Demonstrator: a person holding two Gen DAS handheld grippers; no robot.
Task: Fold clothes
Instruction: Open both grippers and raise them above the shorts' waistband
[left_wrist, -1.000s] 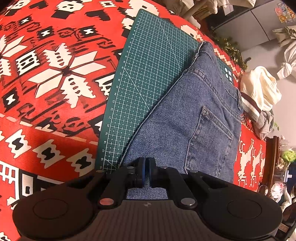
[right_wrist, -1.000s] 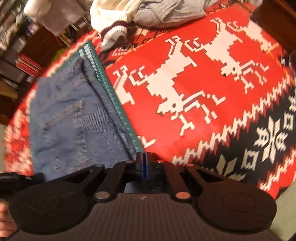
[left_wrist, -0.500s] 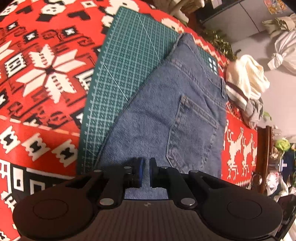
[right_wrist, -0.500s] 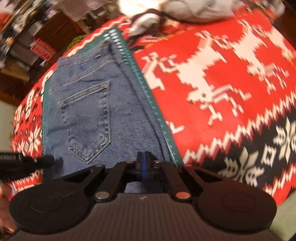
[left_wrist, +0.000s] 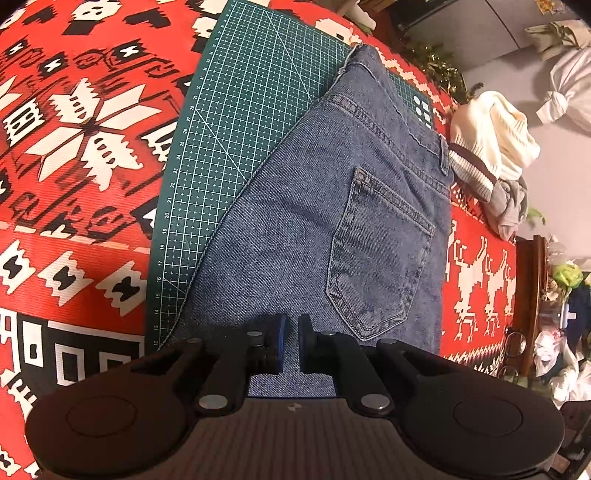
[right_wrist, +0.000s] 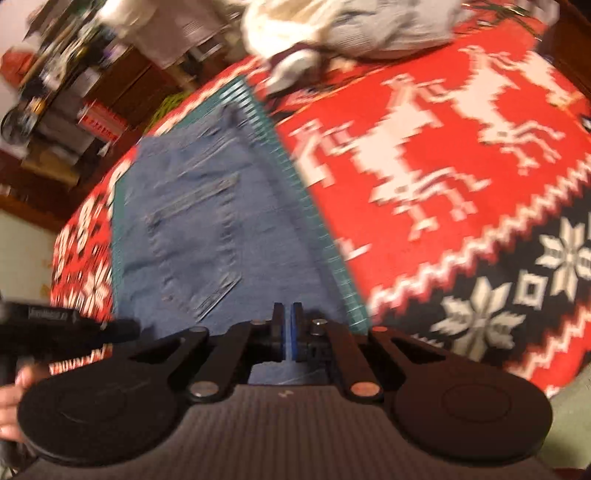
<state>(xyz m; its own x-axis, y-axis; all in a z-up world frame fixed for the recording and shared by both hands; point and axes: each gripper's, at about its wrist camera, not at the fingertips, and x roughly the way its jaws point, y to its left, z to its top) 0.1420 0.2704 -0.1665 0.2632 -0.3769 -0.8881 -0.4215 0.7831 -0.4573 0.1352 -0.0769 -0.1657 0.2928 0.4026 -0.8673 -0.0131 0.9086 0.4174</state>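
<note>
Blue jeans (left_wrist: 314, 221) lie folded flat on a green cutting mat (left_wrist: 240, 92), back pocket up and waistband at the far end. My left gripper (left_wrist: 291, 339) hovers over their near edge, open by a narrow gap through which denim shows. In the blurred right wrist view the jeans (right_wrist: 207, 229) fill the mat (right_wrist: 325, 251) ahead. My right gripper (right_wrist: 287, 332) is above their near right corner, pads almost touching, and I cannot tell whether any cloth is pinched. The left gripper (right_wrist: 74, 328), held by a hand, shows at the left edge.
A red, white and black patterned tablecloth (left_wrist: 74, 147) covers the table. Beyond the waistband lie a cream sweater (left_wrist: 491, 140) and a grey garment (left_wrist: 511, 206). Dark wooden furniture (left_wrist: 532, 295) and clutter stand past the table's right edge.
The left jaws have parted a little. The right camera swung left and is still moving, so the jeans now sit straight ahead of it. The jeans stay flat.
</note>
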